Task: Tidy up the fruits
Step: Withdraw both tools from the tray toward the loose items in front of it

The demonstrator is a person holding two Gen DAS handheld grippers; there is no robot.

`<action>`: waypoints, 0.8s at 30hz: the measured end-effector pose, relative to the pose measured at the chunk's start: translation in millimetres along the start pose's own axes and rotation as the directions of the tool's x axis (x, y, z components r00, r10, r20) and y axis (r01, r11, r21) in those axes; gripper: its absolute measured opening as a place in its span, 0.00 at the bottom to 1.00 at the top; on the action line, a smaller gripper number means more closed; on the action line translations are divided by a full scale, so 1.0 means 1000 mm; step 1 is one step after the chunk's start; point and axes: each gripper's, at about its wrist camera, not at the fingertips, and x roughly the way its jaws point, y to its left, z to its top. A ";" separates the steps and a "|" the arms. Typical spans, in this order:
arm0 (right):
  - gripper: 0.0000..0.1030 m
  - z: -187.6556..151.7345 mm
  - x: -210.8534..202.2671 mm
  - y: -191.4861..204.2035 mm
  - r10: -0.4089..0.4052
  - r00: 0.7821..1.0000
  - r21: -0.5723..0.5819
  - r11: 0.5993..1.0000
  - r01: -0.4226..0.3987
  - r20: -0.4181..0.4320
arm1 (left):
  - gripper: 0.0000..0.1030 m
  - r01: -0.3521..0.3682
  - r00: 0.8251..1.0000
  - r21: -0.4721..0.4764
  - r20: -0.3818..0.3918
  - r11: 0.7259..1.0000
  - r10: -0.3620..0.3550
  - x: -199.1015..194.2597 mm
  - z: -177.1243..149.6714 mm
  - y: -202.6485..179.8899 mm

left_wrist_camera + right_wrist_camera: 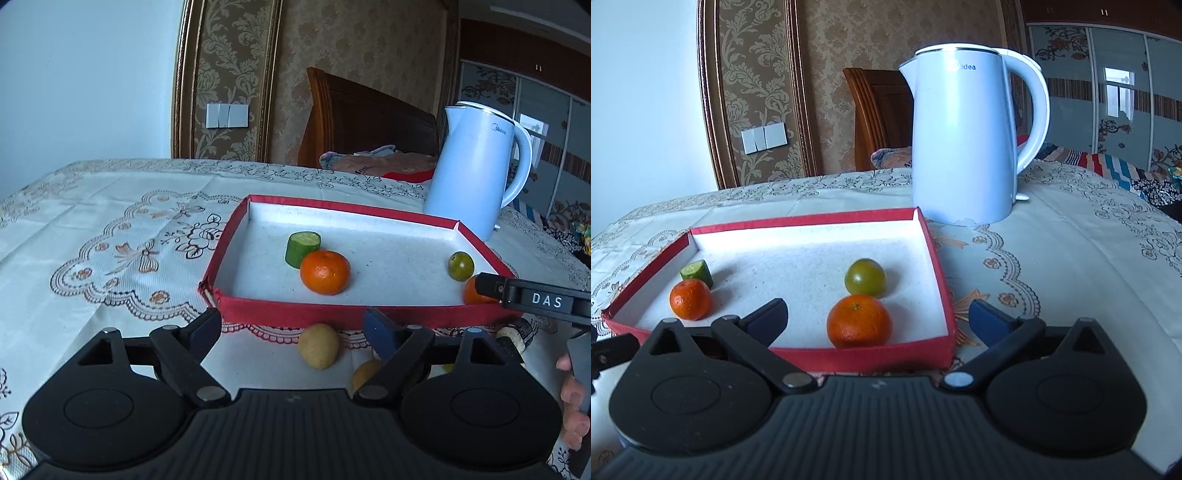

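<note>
A red-walled tray with a white floor lies on the tablecloth. In it are a cucumber piece, an orange, a green fruit and a second orange. Two yellowish fruits lie on the cloth in front of the tray. My left gripper is open and empty, just before the tray, over the yellowish fruits. My right gripper is open and empty, its jaws either side of the tray's near right corner, behind the second orange.
A white electric kettle stands behind the tray's right side. A dark cork-topped object lies at the right near the tray. A wooden chair stands beyond the table. The lace cloth stretches left of the tray.
</note>
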 end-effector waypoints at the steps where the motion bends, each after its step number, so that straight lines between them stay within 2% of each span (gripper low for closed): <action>1: 1.00 -0.001 -0.002 -0.001 -0.001 1.000 0.005 1.000 0.001 -0.001 | 0.81 0.002 1.000 0.000 -0.006 1.000 -0.002 0.000 0.000 0.000; 15: 1.00 -0.020 -0.030 -0.020 0.031 0.999 0.059 0.998 -0.030 -0.028 | 0.81 0.031 0.999 0.012 -0.016 0.999 -0.031 -0.006 -0.008 -0.003; 21: 1.00 -0.030 -0.040 -0.046 0.058 0.998 0.196 0.979 -0.050 -0.037 | 0.81 0.039 0.999 0.033 -0.025 0.999 -0.039 -0.006 -0.010 -0.006; 24: 1.00 -0.031 -0.038 -0.049 0.070 0.996 0.206 0.977 -0.056 -0.061 | 0.82 0.038 0.999 0.034 -0.027 0.999 -0.037 -0.006 -0.010 -0.006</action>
